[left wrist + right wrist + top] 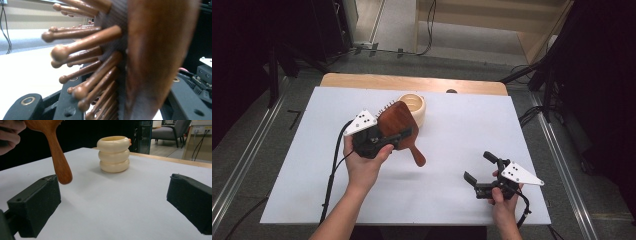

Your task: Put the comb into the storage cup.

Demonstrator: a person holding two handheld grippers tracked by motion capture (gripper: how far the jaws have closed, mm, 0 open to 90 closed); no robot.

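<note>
My left gripper (399,136) is shut on the oval head of a dark wooden hairbrush (394,120) and holds it above the white table, left of centre. The brush handle slants down towards the table's middle. In the left gripper view the brush (155,50) stands edge-on between the jaws, its round-tipped wooden bristles (82,50) pointing left. A cream ribbed cup (419,112) stands just behind the brush. My right gripper (478,166) rests open near the front right, nothing between its jaws. In the right gripper view (113,202) it faces the cup (114,153) and the brush handle (58,162).
A white sheet (462,135) covers the table, with a strip of bare wood (412,82) along the far edge. Cables trail on the grey floor beyond. Dark stands flank the table on both sides.
</note>
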